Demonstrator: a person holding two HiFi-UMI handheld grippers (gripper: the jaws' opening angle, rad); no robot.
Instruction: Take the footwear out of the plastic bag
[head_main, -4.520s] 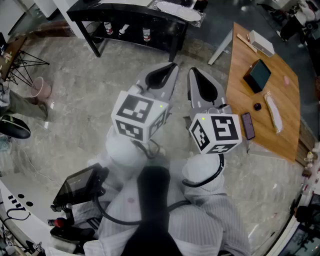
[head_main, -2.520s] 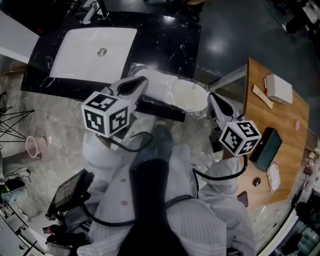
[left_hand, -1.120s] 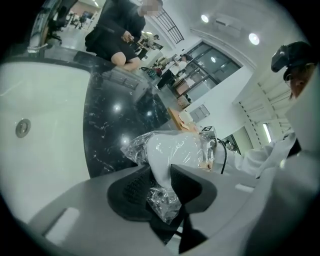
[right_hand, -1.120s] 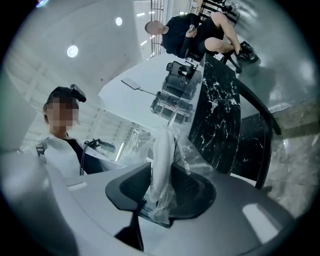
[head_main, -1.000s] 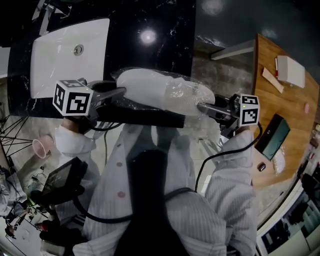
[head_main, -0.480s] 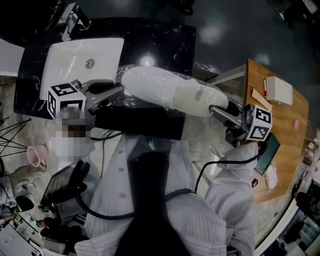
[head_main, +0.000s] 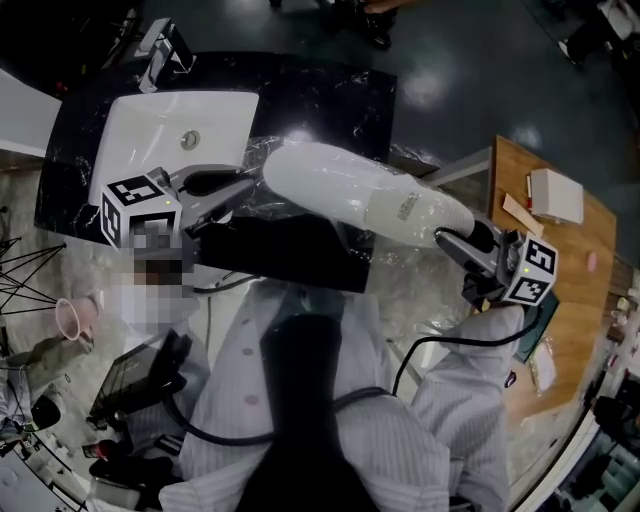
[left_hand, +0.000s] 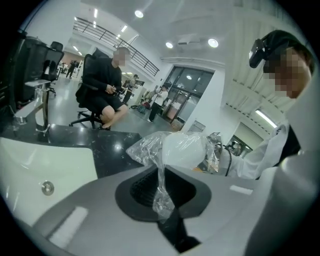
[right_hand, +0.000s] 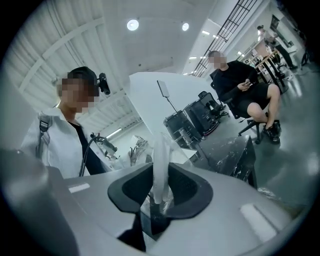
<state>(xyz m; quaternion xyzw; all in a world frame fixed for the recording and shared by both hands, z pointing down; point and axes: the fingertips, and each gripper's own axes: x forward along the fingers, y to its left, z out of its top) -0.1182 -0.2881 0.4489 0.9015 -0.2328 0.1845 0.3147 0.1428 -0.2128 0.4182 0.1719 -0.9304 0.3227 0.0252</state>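
A white footwear (head_main: 340, 195) in a clear plastic bag (head_main: 262, 205) hangs in the air between my two grippers, over the front of a black counter (head_main: 340, 90). My left gripper (head_main: 238, 190) is at the bundle's left end. Its jaws are closing, and they pinch a twisted strip of the bag's film (left_hand: 160, 185); the footwear (left_hand: 185, 150) bulges just beyond. My right gripper (head_main: 452, 243) is at the right end, shut on a white edge of the footwear (right_hand: 161, 165) with crinkled film around it.
A white sink (head_main: 150, 130) with a faucet (head_main: 165, 40) is set in the counter. A wooden table (head_main: 570, 260) at the right holds a white box (head_main: 555, 195) and small items. A pink cup (head_main: 70, 318) stands on the floor at the left. A person sits on a chair (left_hand: 102, 85) beyond.
The bagged footwear has risen off the counter's front edge. My right gripper has moved right and down with its end, and the left gripper stays on the bag's left end.
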